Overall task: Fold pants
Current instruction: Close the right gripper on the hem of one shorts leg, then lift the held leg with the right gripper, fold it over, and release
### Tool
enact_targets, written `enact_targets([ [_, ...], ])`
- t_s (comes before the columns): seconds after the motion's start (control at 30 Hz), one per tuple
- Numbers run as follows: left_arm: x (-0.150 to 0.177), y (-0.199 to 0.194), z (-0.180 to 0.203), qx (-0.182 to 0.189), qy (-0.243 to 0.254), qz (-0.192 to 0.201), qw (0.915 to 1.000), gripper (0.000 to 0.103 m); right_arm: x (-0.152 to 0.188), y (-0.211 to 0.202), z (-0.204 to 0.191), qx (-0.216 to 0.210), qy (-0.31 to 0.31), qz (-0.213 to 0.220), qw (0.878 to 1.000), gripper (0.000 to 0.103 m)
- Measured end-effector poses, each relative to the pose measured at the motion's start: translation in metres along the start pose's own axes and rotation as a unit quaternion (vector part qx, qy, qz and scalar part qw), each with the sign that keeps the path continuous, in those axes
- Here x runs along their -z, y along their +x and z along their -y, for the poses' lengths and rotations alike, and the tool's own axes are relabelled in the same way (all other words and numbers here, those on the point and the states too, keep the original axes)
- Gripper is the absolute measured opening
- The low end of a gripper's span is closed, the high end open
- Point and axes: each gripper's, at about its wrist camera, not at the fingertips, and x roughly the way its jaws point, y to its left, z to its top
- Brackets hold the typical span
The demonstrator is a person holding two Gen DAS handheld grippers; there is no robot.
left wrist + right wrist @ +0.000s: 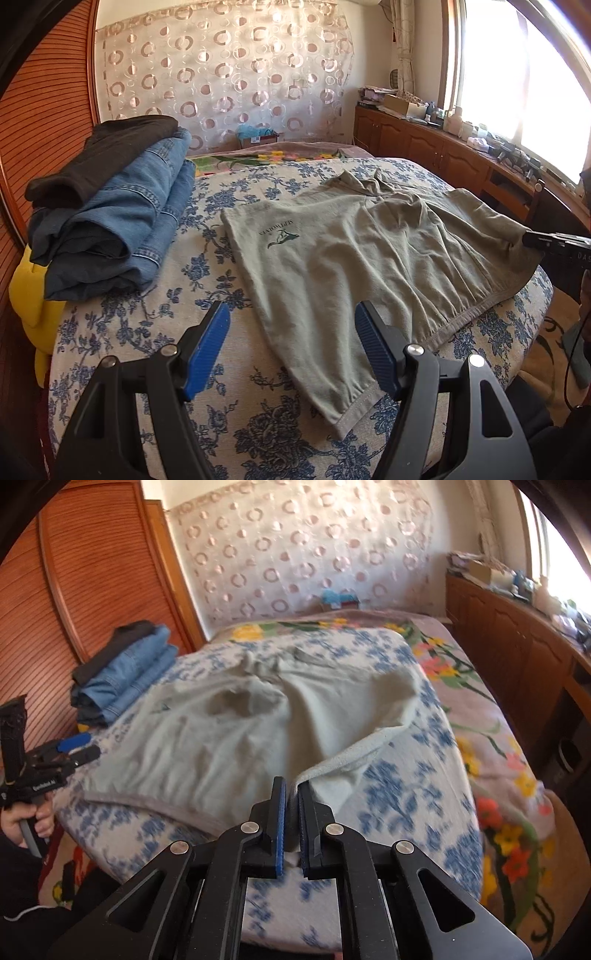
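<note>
Grey-green pants (332, 258) spread across blue-flowered bedcover (110, 332), waistband toward near-right edge, small dark print on fabric at left side. Nearest cuff lying just beyond left gripper (291, 343), betw. the two blue pads (207, 350) in line of sight; contact not clear. Left gripper jaws wide apart, nothing pinched. Seen again at far left of right wrist view (79, 747), held in a hand (27, 821), hovering at bed edge beside pants.

Right gripper (291, 786) closed tight on a corner of the pants (221, 738); pale fabric edge rising in a ridge from bed up into the pads, cloth bunched and lifted behind it. Right view blurred. Right gripper's black tip also at right edge of left wrist view (532, 239), touching pants fabric there.

Stack of folded clothes (110, 221) at far-left of bed: jeans w/ dark garment on top, well apart from pants. Yellow item (26, 295) beside stack at bed edge. Wood cabinet (424, 144) along window wall, cluttered top. Circle-pattern curtain (221, 74) behind bed.
</note>
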Motion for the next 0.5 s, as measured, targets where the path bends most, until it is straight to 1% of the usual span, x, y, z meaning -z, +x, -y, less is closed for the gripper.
enact_targets([
  [0.17,-0.002,-0.009,-0.01,-0.009,-0.008,0.008,0.9999,0.07,-0.025,0.015,-0.035,-0.037,-0.036,0.015,0.999,0.003],
  [0.3,-0.005,-0.015,-0.016,-0.019,-0.008,0.013,0.9997,0.07,-0.04,0.031,-0.072,-0.079,-0.06,0.017,0.995,0.003],
  [0.5,-0.014,-0.03,-0.025,-0.036,0.001,0.028,0.9989,0.07,-0.05,0.046,-0.12,-0.122,-0.095,0.019,0.988,0.003],
])
